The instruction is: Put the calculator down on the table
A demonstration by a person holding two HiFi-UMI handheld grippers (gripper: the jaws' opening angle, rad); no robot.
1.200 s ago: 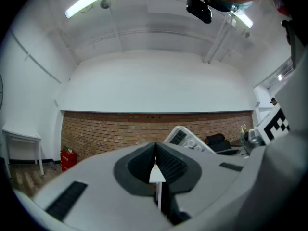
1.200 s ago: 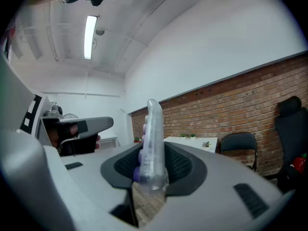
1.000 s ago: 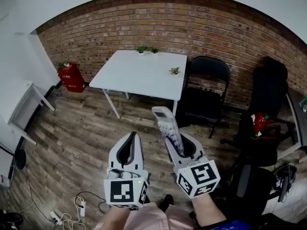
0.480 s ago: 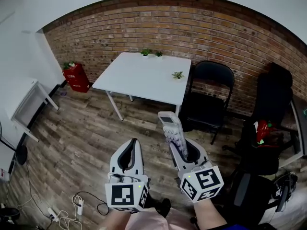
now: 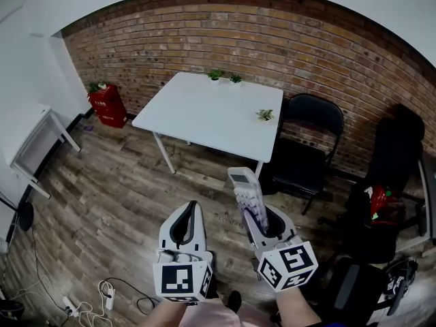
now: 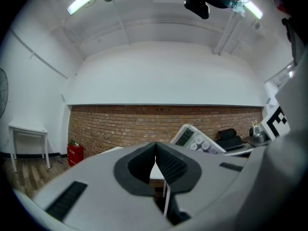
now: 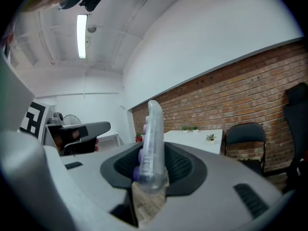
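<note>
Brick wall (image 5: pixel 272 33) stands behind a white table (image 5: pixel 204 114); the person's arms are cut off at the head view's bottom edge. The left gripper (image 5: pixel 185 216) has its jaws pressed together on nothing. The right gripper (image 5: pixel 257 216) clamps the calculator (image 5: pixel 245 189), which juts forward over the wooden floor (image 5: pixel 109 196), well short of the table, with its lower end hidden between the pads. Small potted plants (image 5: pixel 266 115) sit on the tabletop, their pots too tiny to make out.

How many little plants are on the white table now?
3: two plants side by side at the far edge of the table, one near its right edge. None seems hidden.
</note>
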